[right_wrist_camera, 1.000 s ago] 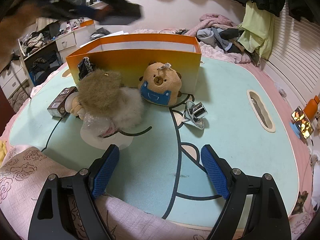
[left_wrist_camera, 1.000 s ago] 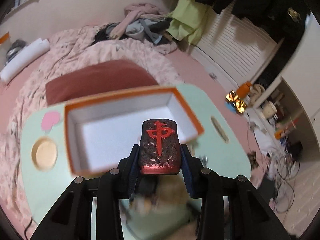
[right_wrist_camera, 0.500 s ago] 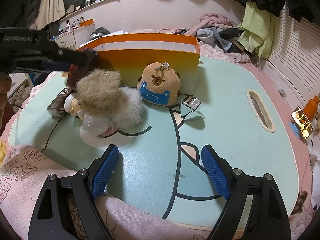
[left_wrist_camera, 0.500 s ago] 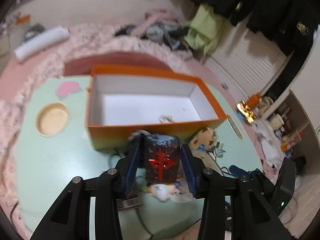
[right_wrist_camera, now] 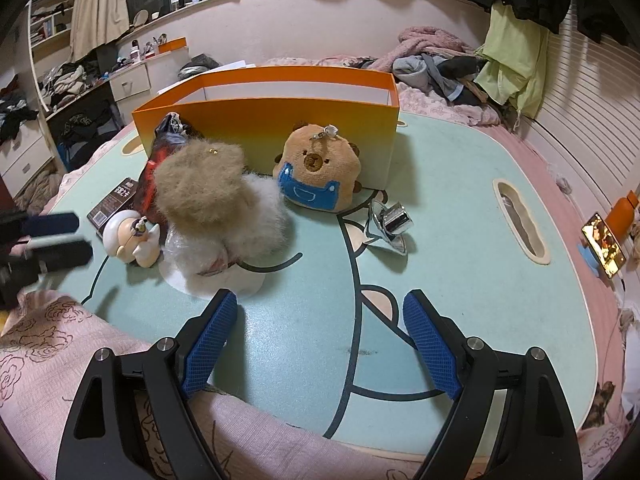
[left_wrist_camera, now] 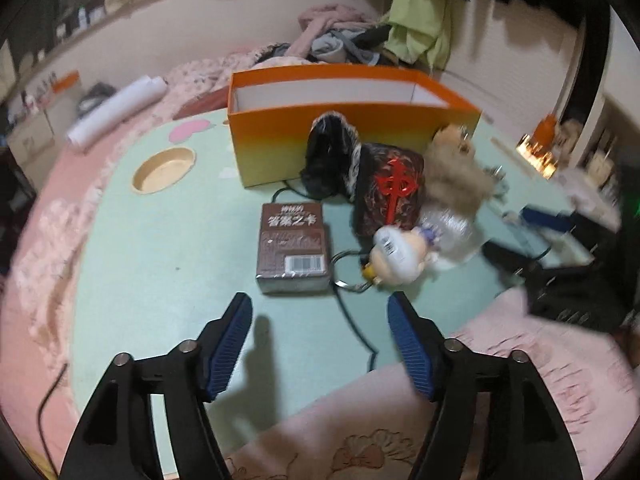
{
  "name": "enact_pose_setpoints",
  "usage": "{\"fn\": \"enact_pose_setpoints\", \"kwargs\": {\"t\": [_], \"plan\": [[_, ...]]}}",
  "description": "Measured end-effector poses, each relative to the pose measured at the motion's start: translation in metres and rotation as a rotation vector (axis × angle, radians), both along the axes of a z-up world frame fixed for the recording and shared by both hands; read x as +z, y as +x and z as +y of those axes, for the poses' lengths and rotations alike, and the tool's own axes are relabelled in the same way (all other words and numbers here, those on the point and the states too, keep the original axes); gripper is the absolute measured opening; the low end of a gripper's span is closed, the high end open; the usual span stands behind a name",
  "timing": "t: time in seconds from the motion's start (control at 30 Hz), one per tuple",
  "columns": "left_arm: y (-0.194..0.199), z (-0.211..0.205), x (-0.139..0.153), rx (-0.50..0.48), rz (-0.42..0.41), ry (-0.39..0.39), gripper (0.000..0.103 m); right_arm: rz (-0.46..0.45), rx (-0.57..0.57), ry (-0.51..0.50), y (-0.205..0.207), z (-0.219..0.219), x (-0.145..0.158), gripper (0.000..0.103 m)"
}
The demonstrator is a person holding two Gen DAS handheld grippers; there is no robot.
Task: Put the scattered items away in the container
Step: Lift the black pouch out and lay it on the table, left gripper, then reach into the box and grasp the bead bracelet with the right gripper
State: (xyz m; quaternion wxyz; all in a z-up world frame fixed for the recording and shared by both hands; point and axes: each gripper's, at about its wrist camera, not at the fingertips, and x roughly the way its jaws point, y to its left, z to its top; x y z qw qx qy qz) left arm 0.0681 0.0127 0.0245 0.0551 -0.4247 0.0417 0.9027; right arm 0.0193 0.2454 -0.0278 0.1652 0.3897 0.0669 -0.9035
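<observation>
The orange box (left_wrist_camera: 352, 136) (right_wrist_camera: 276, 128) stands at the back of the mint table (left_wrist_camera: 160, 248). In front of it lie a black block with a red character (left_wrist_camera: 394, 194), a black fuzzy item (left_wrist_camera: 330, 160), a brown card box (left_wrist_camera: 292, 246), a bald figurine (left_wrist_camera: 396, 254) (right_wrist_camera: 130, 236), a tan and white fluffy plush (right_wrist_camera: 216, 208) and a bear plush (right_wrist_camera: 318, 172). A silver clip (right_wrist_camera: 390, 224) lies right of them. My left gripper (left_wrist_camera: 320, 340) is open and empty, short of the card box. My right gripper (right_wrist_camera: 320, 336) is open and empty near the front edge.
A pink blanket (right_wrist_camera: 60, 352) covers the table's front edge. The table has a round cup recess (left_wrist_camera: 164, 170) at the left and a slot (right_wrist_camera: 520, 220) at the right. A phone (right_wrist_camera: 604, 244) stands right of the table. Clothes (right_wrist_camera: 440, 60) are piled behind the box.
My left gripper held the black block above the box, came back down and let it go among the items on the table. It now stands open and drawn back. The right gripper barely moved.
</observation>
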Motion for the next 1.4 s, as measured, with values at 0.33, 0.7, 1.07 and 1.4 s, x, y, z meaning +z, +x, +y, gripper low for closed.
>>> {"fn": "enact_pose_setpoints", "kwargs": {"t": [0.33,0.7,1.07,1.4], "plan": [[-0.014,-0.013,-0.021,0.028,-0.001,0.011,0.103,-0.002,-0.002,0.006,0.001,0.003,-0.001,0.087],[-0.014,-0.014,-0.021,0.032,0.009,0.012,0.103,-0.005,-0.004,0.008,-0.002,0.005,-0.003,0.088],[-0.016,-0.015,-0.020,0.033,0.012,0.016,0.103,-0.074,-0.067,-0.087,-0.036,-0.007,0.065,0.088],[-0.016,-0.015,-0.020,0.033,0.015,0.018,0.103,-0.243,0.008,0.009,-0.120,-0.100,0.080,0.088]]}}
